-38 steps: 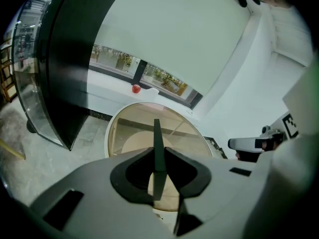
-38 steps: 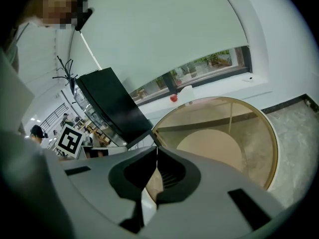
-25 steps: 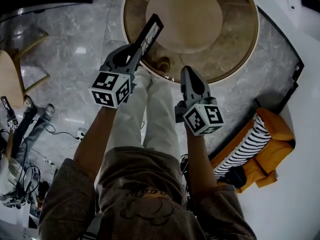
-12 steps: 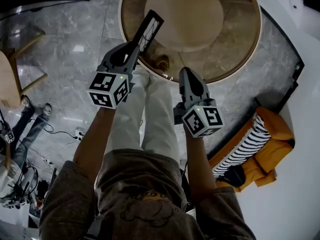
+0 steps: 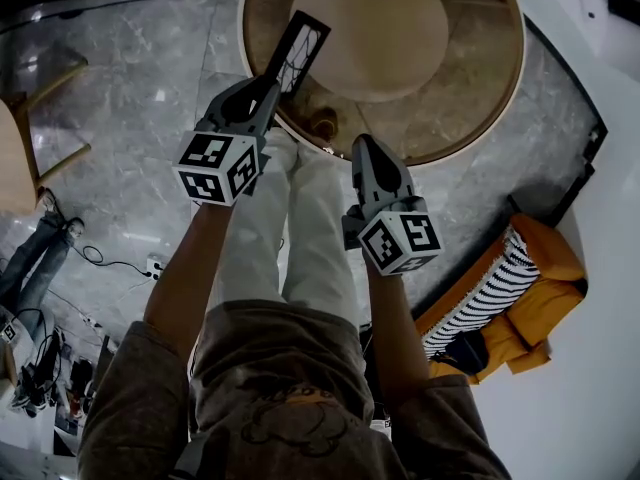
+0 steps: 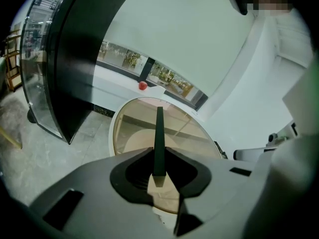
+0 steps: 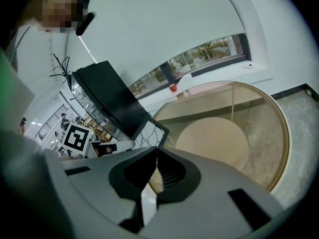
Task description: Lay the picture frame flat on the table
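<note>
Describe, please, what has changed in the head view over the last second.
The left gripper, clamped on the picture frame, carried it slightly up the view, farther over the round table. A bystander's legs on the floor at left drifted toward the view's edge. Unchanged: the grip on the frame, and the right gripper, shut and empty beside it.

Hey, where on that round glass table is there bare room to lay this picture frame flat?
Nearly the whole glass table looks bare: the middle over its round beige base and the right side out to the rim. The near-left rim is the crowded part, where the left gripper holds the picture frame, with the right gripper beside it.
</note>
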{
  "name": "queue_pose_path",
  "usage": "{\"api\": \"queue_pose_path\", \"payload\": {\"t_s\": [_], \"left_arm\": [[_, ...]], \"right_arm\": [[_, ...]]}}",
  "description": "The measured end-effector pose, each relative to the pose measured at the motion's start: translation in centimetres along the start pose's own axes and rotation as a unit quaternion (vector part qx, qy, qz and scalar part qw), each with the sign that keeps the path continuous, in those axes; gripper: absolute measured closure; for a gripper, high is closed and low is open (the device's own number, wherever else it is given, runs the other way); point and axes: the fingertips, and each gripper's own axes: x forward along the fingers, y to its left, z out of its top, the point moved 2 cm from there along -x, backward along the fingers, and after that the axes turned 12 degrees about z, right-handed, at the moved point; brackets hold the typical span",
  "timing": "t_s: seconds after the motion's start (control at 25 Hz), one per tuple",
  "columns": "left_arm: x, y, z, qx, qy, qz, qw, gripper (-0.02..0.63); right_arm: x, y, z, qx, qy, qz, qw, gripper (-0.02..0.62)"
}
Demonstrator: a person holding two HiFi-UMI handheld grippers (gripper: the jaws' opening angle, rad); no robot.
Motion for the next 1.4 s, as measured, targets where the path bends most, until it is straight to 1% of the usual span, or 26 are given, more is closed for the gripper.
{"api": "queue_pose_path", "payload": {"t_s": [0.24,0.48,0.84,1.16,1.4], "left_arm": [[0.7,0.9,0.2,-0.013,-0.002,0.000,0.9999,0.523],[0.8,1.1,0.1,-0.010,-0.004,0.006,0.9999,0.523],[1.3,2.2,-0.1,-0.008,-0.004,0.026,0.9996,0.515],[1.7,3.3,-0.4,-0.024,-0.001,0.039,0.9989,0.508],[2.0,4.0,-0.8,-0.044,0.000,0.046,0.9980,0.503]], "right_arm": [[0.7,0.3,-0.2,-0.002,0.005,0.002,1.000,0.575],[0.8,0.3,-0.3,-0.003,0.006,0.005,1.000,0.575],[1.0,0.3,-0.7,-0.004,0.012,0.007,1.000,0.575],[1.0,0.1,-1.0,-0.002,0.015,0.008,1.000,0.575],[1.0,-0.2,-1.2,-0.003,0.020,0.010,1.000,0.575]]}}
